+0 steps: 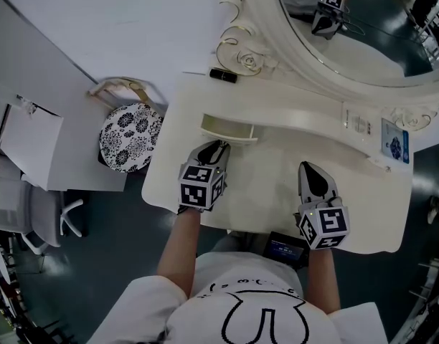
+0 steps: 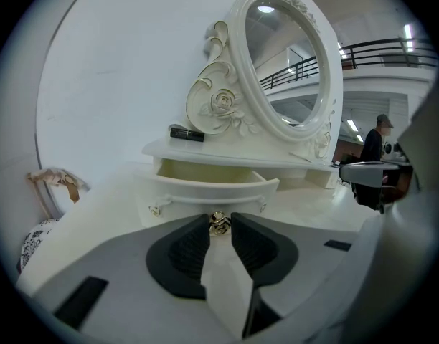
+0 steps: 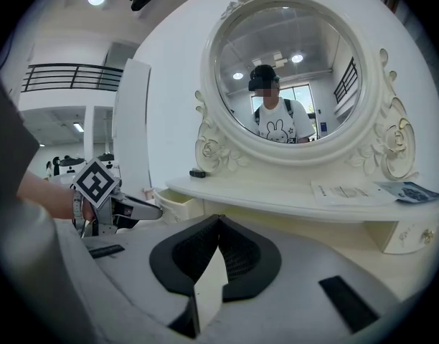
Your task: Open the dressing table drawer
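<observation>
The cream dressing table (image 1: 277,192) has a small left drawer (image 1: 230,130) that stands pulled out, its inside showing in the left gripper view (image 2: 205,172). A gold knob (image 2: 219,224) is on the drawer's front. My left gripper (image 2: 219,222) is shut on that knob, with a dark pad on each side of it; in the head view it (image 1: 218,147) sits right at the drawer front. My right gripper (image 1: 310,168) rests over the tabletop to the right, apart from the drawer. Its tips (image 3: 219,219) meet, shut on nothing.
An oval mirror (image 1: 363,41) in a carved frame stands behind the shelf. A black tube (image 1: 223,75) lies on the shelf's left end and leaflets (image 1: 395,143) on its right. A black-and-white patterned stool (image 1: 130,136) stands left of the table. A second small drawer (image 3: 413,236) sits at the right.
</observation>
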Tool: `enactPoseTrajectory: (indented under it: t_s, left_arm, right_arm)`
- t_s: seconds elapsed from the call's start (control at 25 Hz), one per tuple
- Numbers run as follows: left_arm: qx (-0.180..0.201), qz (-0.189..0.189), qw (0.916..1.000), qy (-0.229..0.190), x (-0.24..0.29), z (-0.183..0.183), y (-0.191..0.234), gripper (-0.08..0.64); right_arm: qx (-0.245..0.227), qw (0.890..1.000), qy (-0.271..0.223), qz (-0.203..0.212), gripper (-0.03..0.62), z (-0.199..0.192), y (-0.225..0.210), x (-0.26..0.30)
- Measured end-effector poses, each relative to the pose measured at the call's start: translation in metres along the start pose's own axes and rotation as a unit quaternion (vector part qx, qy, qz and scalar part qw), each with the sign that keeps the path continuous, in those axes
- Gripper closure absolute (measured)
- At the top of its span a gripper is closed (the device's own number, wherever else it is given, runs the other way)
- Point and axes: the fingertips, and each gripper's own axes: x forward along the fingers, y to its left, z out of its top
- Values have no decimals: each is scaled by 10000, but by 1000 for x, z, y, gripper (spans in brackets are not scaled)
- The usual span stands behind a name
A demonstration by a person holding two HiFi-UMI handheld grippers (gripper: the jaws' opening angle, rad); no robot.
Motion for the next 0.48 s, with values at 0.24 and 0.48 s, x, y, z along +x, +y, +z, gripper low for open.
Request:
enactPoseTrajectory:
  t_s: [0.24, 0.48]
  left_arm:
    - [-4, 9, 10000, -19, -5, -4, -1, 439]
    - [-11, 18, 10000, -26, -10, -8, -2, 439]
  right_arm:
    - [-8, 10000, -17, 13, 563, -2, 5, -5]
    - [-8, 10000, -40, -3, 563, -3, 8, -10]
